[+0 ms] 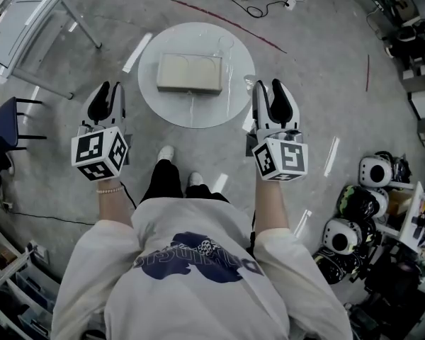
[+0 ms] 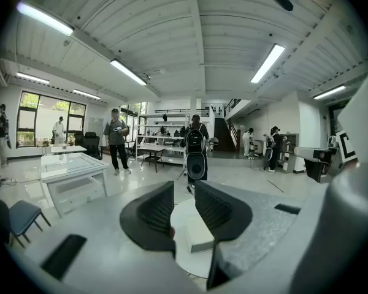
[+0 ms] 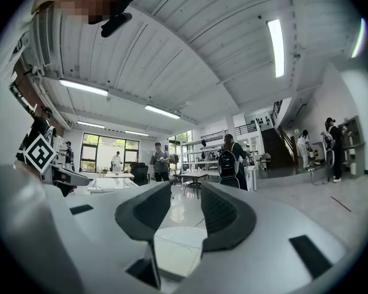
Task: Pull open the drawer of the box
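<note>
**Item:** box [image 1: 190,73], beige, low and rectangular. It lies near the middle of a round white table [image 1: 159,105] and is seen again between the jaws in the left gripper view [image 2: 199,234].

**Task status:** not begun, by my reading. The box outline is a plain rectangle with nothing projecting toward the person, so the drawer looks shut. Its handle cannot be made out. Reaching the front face, taking the pull and drawing it out are all left to do.

**Left gripper** [image 1: 111,87]: jaws spread with nothing between them. It is held off the table's left rim, well apart from the box.

**Right gripper** [image 1: 268,85]: jaws spread and empty. It sits by the table's right rim, also apart from the box.

**Edges:** a strip of bare table lies between the box front and the near rim, probably room for the drawer to travel. The curved rim falls away on both sides.

**Clearance:** the floor round the table is open. A blue chair [image 1: 7,119] and a second, rectangular table [image 1: 25,16] stand well off to the left. Helmets [image 1: 375,172] are piled far right, and a cable [image 1: 258,9] lies beyond the round table.
</note>
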Demonstrator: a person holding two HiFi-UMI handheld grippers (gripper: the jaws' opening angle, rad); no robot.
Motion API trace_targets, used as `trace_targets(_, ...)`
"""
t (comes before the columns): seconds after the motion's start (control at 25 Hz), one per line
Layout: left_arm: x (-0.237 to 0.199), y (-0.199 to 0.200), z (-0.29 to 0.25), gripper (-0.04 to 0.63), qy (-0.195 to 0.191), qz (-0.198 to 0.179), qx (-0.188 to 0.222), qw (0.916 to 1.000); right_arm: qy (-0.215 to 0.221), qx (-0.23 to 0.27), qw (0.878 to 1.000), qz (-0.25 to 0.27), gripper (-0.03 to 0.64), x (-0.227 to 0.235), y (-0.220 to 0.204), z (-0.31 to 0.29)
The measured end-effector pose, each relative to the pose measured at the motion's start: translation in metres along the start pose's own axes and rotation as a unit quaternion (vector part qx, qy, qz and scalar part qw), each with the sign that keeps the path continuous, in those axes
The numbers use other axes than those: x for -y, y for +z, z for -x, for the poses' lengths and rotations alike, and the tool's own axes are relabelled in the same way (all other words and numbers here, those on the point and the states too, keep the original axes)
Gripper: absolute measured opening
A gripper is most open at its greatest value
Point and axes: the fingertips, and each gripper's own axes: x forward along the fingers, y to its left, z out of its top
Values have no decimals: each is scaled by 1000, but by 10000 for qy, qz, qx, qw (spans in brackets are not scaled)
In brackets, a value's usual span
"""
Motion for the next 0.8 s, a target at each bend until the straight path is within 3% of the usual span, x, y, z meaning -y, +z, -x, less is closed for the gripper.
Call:
trace_targets(0.36, -27, -6, -80, 100, -548, -67, -435, 9975, -523, -103, 9986, -21, 144, -9, -7, -47)
trace_targets(0.8, -49, -51, -166, 101, -1234, -118, -1211, 9849, -1023, -421, 9938, -60, 144, -22, -47, -96)
